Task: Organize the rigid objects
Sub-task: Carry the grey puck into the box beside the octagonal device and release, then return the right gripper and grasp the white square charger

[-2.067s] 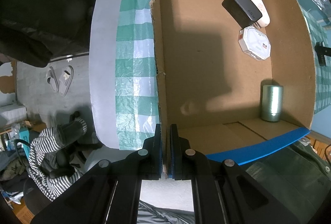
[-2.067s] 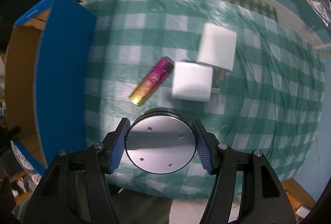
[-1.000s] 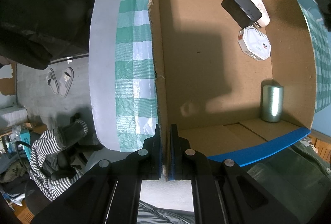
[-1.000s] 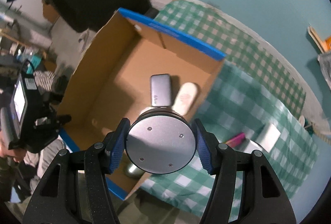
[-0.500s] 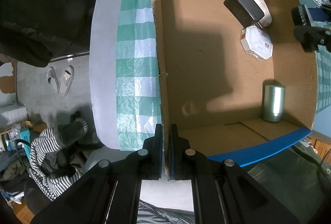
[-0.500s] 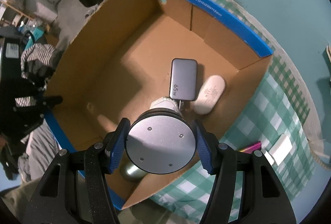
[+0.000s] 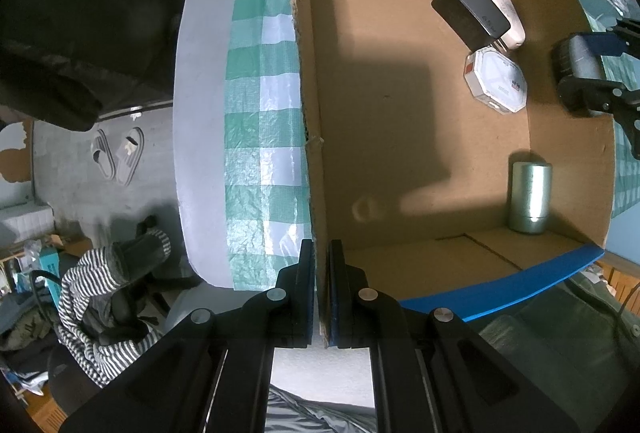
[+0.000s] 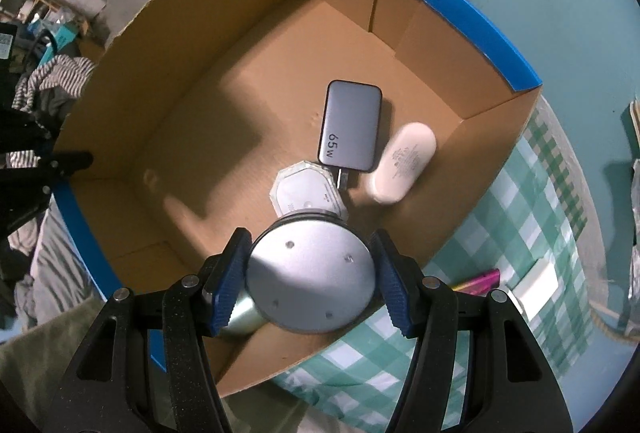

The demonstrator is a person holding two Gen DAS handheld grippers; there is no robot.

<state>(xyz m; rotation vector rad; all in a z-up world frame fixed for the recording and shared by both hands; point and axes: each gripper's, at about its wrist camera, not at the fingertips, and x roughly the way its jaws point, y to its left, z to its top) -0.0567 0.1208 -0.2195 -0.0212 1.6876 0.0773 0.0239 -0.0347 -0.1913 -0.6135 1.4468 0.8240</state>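
Note:
My right gripper is shut on a round silver metal puck and holds it above the near side of an open cardboard box. It also shows in the left wrist view over the box's right wall. In the box lie a grey 65W charger, a white oval case, a white octagonal box and a silver cylinder. My left gripper is shut on the box's wall.
The box sits on a table with a green checked cloth. A pink lighter and a white charger block lie on the cloth right of the box. The floor with slippers and a chair with striped clothing lies left of the table.
My right gripper has carried the silver puck from the cloth to above the box and moved lower and further in. My left gripper has kept its hold on the box wall.

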